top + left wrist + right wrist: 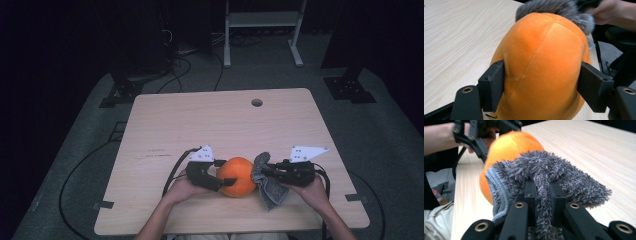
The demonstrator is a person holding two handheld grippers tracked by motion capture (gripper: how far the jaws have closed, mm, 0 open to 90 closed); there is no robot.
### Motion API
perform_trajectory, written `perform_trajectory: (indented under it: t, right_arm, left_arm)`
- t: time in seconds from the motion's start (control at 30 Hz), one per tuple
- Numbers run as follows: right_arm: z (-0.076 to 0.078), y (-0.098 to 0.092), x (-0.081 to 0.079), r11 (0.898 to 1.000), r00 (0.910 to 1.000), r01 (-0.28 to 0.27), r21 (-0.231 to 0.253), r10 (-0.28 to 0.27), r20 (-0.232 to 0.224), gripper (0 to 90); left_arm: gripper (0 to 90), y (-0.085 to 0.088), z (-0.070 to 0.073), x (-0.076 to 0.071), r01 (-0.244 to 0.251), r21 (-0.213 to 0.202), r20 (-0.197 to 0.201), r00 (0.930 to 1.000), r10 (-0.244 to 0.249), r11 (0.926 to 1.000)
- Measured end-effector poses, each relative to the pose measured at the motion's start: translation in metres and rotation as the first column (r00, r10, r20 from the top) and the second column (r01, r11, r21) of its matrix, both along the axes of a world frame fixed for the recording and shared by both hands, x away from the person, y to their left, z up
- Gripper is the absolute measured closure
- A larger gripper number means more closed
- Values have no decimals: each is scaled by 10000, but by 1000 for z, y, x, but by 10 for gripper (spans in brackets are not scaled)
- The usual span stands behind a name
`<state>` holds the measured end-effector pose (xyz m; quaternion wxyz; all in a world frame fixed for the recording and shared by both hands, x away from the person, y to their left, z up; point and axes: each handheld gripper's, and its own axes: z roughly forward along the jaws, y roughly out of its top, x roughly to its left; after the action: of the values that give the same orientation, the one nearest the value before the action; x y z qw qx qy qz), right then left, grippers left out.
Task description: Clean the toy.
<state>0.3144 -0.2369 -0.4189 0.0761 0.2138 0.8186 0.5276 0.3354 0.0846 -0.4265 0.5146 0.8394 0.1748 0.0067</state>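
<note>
An orange plush ball [237,176] rests on the light wooden table [200,120] near its front edge. My left gripper [226,173] comes at it from the left, and in the left gripper view its pads [495,82] press into both sides of the ball [541,57]. My right gripper [265,171] is shut on a fold of a shaggy grey cloth [270,192]. In the right gripper view the cloth [574,180] bunches between the jaws of the right gripper [542,192] and lies against the right side of the ball [511,145].
A round cable hole [257,102] sits near the table's far edge. Beyond the table stands a white metal frame [262,20], with cables [175,75] and black stand feet [350,87] on the grey floor. The person's forearms enter from the bottom.
</note>
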Motion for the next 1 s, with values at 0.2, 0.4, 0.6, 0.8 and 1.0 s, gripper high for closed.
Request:
perform_trajectory:
  t: [0.2, 0.4, 0.6, 0.8, 1.0]
  right_arm:
    - [43, 25, -5, 9981, 9920, -616, 27, 609, 1110, 790]
    - [43, 48, 9, 9931, 9910, -955, -680, 1013, 874, 792]
    - [35, 48, 6, 9921, 9881, -1168, -456, 1207, 951, 793]
    - [25, 30, 3, 9971, 9927, -712, -273, 735, 958, 794]
    - [14, 5, -1, 9991, 9983, -95, -423, 119, 578, 793]
  left_arm:
    - [294, -16, 5, 2, -488, 49, -27, 9988, 488, 9988]
    - [171, -16, 9, -2, 293, -4, 260, 9992, -293, 9996]
    - [129, -15, 1, 8, 687, 287, 60, 9976, -689, 9972]
    - [232, -19, 1, 8, 543, 352, 37, 9985, -544, 9979]
    - [247, -21, 2, 8, 272, 331, 8, 9996, -273, 9991]
